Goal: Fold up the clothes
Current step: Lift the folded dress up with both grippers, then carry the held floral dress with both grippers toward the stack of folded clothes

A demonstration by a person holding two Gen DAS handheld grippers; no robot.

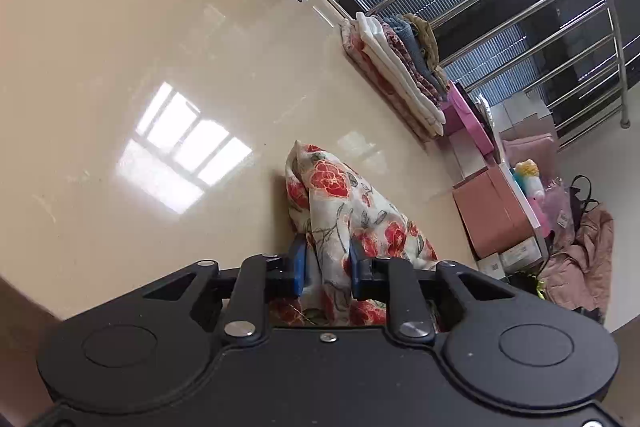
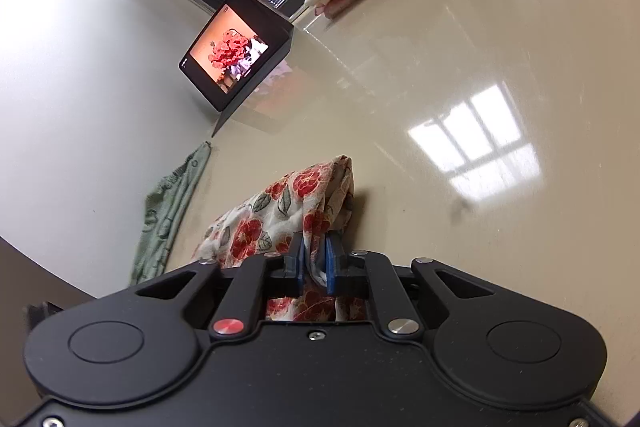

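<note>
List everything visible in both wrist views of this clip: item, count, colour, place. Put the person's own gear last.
White fabric garment with red floral print: one, bunched on the table, pinched by both grippers.
Glossy beige table: one, under everything.
Stack of folded clothes: one, white, pink floral, blue, olive layers, at the table's far edge.
Pale green patterned cloth: one, draped over the table edge.
Black tablet with lit screen: one, propped on the table.
Pink cardboard boxes: several, beside the table.
Dusty pink jacket: one, on the floor.
Steel railing: one, behind the table.
Left gripper: black, blue pads, shut on the garment.
Right gripper: black, blue pads, shut on the garment.
</note>
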